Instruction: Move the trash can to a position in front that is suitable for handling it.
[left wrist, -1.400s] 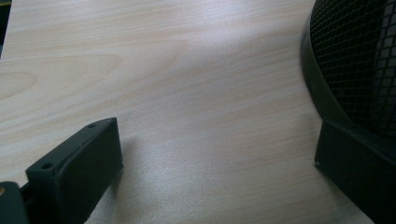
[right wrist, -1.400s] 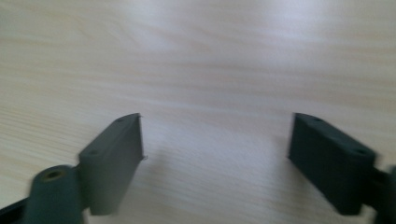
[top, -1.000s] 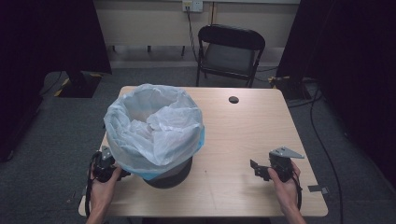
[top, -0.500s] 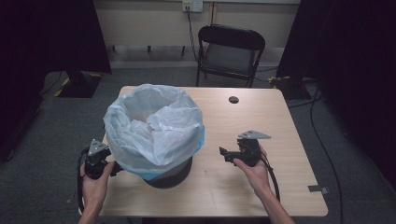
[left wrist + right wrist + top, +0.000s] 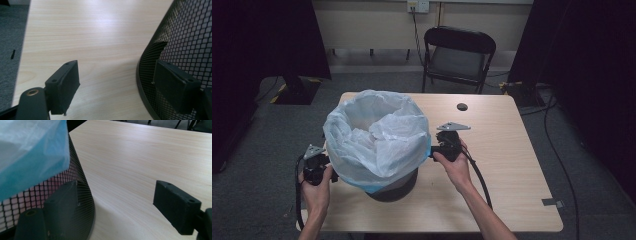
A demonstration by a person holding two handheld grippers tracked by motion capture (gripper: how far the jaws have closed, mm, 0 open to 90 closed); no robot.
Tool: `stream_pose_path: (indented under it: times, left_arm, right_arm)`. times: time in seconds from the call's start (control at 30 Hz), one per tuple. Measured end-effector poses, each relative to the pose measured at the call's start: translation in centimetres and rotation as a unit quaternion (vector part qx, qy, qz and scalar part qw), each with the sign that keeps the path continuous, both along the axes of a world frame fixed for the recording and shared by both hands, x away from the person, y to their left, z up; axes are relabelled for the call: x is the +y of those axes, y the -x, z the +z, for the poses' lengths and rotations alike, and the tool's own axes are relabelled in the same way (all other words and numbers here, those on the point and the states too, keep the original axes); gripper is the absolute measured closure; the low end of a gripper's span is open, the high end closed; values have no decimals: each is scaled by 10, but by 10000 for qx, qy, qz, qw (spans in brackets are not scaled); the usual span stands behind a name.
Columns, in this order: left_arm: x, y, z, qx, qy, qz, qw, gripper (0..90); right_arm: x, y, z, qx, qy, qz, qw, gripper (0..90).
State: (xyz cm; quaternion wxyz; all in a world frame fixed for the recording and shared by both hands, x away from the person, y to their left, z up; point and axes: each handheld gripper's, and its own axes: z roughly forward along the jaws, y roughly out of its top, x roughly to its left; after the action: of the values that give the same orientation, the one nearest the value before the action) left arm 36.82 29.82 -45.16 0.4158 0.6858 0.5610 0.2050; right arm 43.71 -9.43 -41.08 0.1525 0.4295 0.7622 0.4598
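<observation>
A black mesh bin (image 5: 398, 186) lined with a white and blue plastic bag (image 5: 377, 135) stands on the left half of the wooden table (image 5: 507, 150). My left gripper (image 5: 332, 174) sits at the bin's left side, open. In the left gripper view its jaws (image 5: 117, 72) stand wide apart, the right one against the mesh wall (image 5: 185, 37). My right gripper (image 5: 431, 150) is at the bin's right side, just under the bag's hem. It is open (image 5: 116, 187), with its left jaw in front of the mesh (image 5: 82, 182) below the blue bag edge (image 5: 32, 152).
A small black disc (image 5: 462, 106) lies on the table behind the right gripper. A strip of tape (image 5: 551, 202) is near the front right corner. A black folding chair (image 5: 459, 52) stands beyond the table, and cables (image 5: 532, 95) run on the floor at the right.
My right gripper has travelled left and forward from the open table up to the bin's right side. My left gripper has shifted slightly left and forward beside the bin.
</observation>
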Motion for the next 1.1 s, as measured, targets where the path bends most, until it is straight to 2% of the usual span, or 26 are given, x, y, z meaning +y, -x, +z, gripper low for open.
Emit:
stream_pose_path:
  times: [0.13,0.17,0.23,0.27,0.33,0.37,0.43,0.47,0.53,0.63,0.67,0.7,0.73,0.77,0.83,0.97,1.0,1.1]
  left_arm:
    - [-8,-3,-1,-3,-114,-10,9999,197]
    - [-10,-3,-1,-55,-109,51,9999,234]
    - [-11,-3,-1,-37,-59,34,10000,269]
    - [-11,-3,0,-54,-62,-15,10000,269]
    - [-14,-1,1,-89,-59,-106,9999,339]
    - [-16,1,1,-101,-95,-136,9998,357]
    - [-21,4,2,-78,-15,-221,9997,367]
    - [-25,5,1,-67,39,-396,9992,382]
    - [-30,6,0,-57,69,-498,9987,369]
    - [-35,6,1,-15,46,-538,9985,362]
    - [-44,7,3,30,22,-388,9992,361]
    - [-44,7,3,30,22,-388,9992,370]
    - [-51,9,4,-60,-134,-427,9990,391]
    - [-51,9,4,-60,-134,-427,9990,403]
    - [-56,8,5,-57,-180,-513,9985,402]
    - [-66,7,4,-29,-80,-674,9977,402]
    - [-69,7,5,-16,-120,-722,9973,402]
    - [-83,6,5,6,-117,-770,9970,399]
  right_arm:
    - [5,-2,-1,-55,31,-120,9999,203]
    - [5,-2,0,-61,36,-99,9999,209]
    - [4,-2,0,-38,46,-82,9999,205]
    - [3,-2,0,-37,73,-72,9999,205]
    - [1,0,1,-54,49,1,10000,214]
    - [0,1,2,-73,50,19,10000,237]
    - [-3,5,2,-114,23,61,9999,321]
    - [-7,7,3,-86,18,10,10000,361]
    - [-14,10,2,-73,-20,-9,10000,368]
    - [-23,11,1,-77,-58,74,9999,361]
    - [-30,13,0,-78,-58,164,9998,359]
    - [-30,13,0,-78,-58,164,9998,359]
    - [-36,16,0,-90,-35,269,9996,363]
    - [-39,18,1,-119,-5,281,9995,359]
    - [-42,20,1,-123,29,260,9996,358]
    - [-53,26,2,-188,96,134,9997,363]
    - [-55,27,3,-200,106,111,9997,363]
    - [-69,31,3,-248,149,74,9996,366]
